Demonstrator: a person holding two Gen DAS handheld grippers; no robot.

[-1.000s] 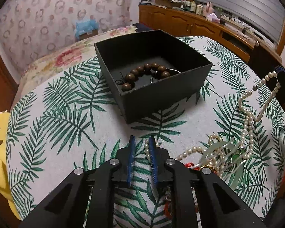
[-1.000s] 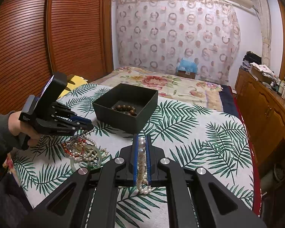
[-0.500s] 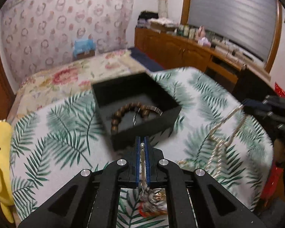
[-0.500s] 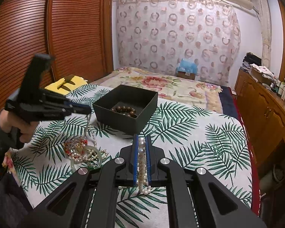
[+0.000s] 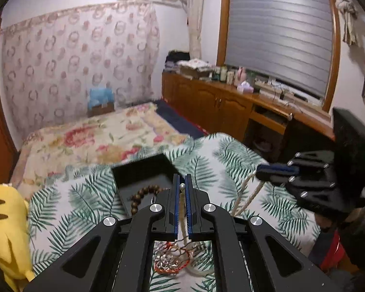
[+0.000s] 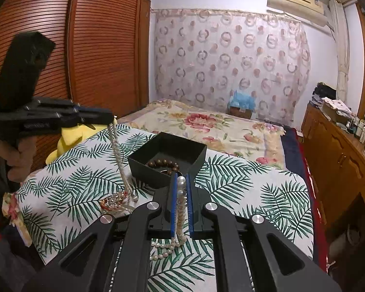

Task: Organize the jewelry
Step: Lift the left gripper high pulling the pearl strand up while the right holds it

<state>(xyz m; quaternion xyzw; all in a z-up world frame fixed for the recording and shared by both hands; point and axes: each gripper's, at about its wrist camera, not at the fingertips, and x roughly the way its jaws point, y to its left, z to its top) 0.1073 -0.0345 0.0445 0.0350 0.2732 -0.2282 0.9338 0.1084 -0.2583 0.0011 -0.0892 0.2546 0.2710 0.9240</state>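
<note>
White pearl strand, black box, green palm-leaf tablecloth.

Box: on table, ahead of right gripper.
Beads: in box.
Jewelry pile: left of right gripper.

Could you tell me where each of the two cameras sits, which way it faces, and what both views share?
Left wrist: rides the left gripper, shut on a pearl strand, facing the window-side cabinets; the right gripper shows at right.
Right wrist: rides the right gripper, shut on the pearl necklace, facing the curtain; the left gripper and a hand show at left.
Shared: the black box holding wooden beads, the leaf-print cloth, the bed.
</note>
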